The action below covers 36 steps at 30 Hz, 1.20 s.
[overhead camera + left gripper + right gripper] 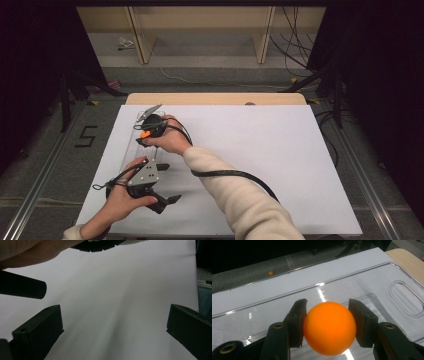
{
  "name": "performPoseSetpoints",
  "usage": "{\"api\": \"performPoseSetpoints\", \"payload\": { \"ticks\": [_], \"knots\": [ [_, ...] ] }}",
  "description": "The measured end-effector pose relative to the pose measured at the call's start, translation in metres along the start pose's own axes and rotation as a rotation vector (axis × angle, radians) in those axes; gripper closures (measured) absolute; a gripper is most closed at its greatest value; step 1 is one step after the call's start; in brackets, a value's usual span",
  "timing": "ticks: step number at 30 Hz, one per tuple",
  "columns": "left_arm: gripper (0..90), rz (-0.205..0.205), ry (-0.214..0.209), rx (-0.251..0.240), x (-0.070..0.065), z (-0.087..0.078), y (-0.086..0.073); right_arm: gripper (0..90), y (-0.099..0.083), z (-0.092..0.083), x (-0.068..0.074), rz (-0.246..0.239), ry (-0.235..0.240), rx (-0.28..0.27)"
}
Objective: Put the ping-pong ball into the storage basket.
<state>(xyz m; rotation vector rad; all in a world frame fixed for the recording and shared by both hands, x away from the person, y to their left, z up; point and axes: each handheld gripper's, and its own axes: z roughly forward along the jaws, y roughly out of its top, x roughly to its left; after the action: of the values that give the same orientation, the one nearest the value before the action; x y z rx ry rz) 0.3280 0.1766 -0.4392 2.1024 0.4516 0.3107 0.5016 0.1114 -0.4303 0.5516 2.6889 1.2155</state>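
The right hand-held gripper (327, 322) is clamped on an orange ball (329, 328), both pads pressing its sides. The ball hangs just above a clear plastic tray (372, 287), which serves as the landmark here. In the high view the tray (134, 145) lies on the white sheet (260, 150) covering the tabletop (215, 98), and the ball (145, 134) shows over its far half. The left hand-held gripper (167, 182) sits just beside the tray's near end, its jaws standing wide apart with nothing between them. Beyond the tray, on the floor, a small orange spot (271, 273) is possibly a second ball; it is too small to tell.
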Motion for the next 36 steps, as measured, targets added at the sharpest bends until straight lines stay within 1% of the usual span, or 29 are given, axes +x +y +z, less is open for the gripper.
{"api": "performPoseSetpoints", "payload": {
  "ticks": [10,27,36],
  "knots": [
    [0.0,0.0,-0.001,0.0,-0.0002,0.0,0.0,50.7,-0.0011,0.0027,-0.0003,-0.005,0.002,0.009],
    [0.0,0.002,-0.002,0.001,-0.0002,0.0,0.0,49.9,-0.0045,0.008,0.0004,0.003,0.009,0.029],
    [0.0,0.002,-0.002,0.0,-0.0004,0.0,0.0001,47.0,-0.0031,0.0064,0.0007,0.006,0.012,0.016]
  ]
}}
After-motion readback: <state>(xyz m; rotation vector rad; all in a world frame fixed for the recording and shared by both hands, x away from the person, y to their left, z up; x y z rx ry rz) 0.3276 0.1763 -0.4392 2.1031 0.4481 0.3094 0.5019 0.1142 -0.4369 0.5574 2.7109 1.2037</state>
